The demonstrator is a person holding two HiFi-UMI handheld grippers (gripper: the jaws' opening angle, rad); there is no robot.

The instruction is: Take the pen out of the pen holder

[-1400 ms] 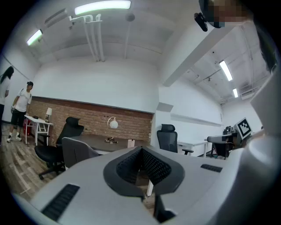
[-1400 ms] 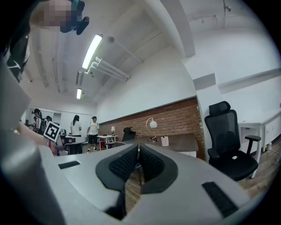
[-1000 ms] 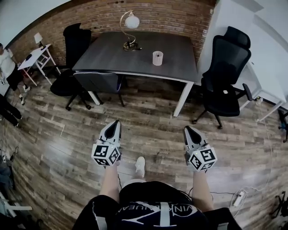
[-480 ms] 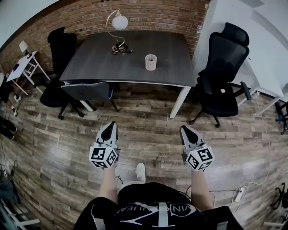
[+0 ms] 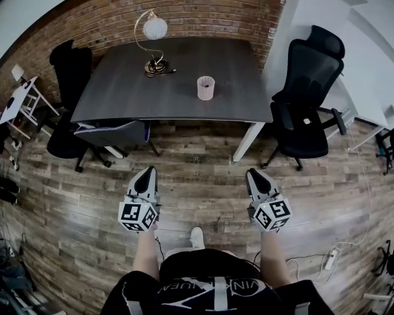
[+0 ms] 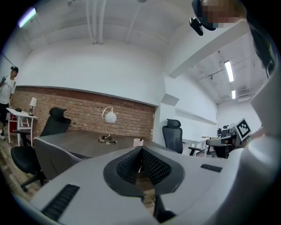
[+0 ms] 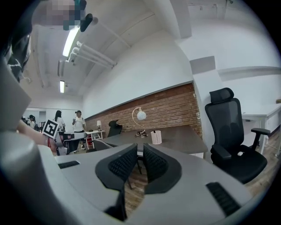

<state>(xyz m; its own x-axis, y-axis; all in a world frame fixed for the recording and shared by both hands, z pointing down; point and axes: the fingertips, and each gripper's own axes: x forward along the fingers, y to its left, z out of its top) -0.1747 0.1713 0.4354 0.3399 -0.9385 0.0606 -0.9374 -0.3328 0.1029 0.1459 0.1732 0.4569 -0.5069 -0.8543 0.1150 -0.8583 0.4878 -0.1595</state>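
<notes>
- Since a second ago the desk (image 5: pixel 172 92) has come nearer.
- Shirt lettering (image 5: pixel 215 288): unreadable.
- Left gripper (image 5: pixel 148 173) and right gripper (image 5: pixel 254 175): jaws together, empty.
- White mesh pen holder (image 5: pixel 205 88) stands on the desk, far ahead, well apart from both.

A matt, smooth dark-grey table top (image 5: pixel 123 86) bears a white mesh pen holder (image 5: pixel 205 88), backed by a rough red brick wall (image 5: pixel 203 18), over a grained, weathered-looking wood-plank floor (image 5: pixel 203 169).
</notes>
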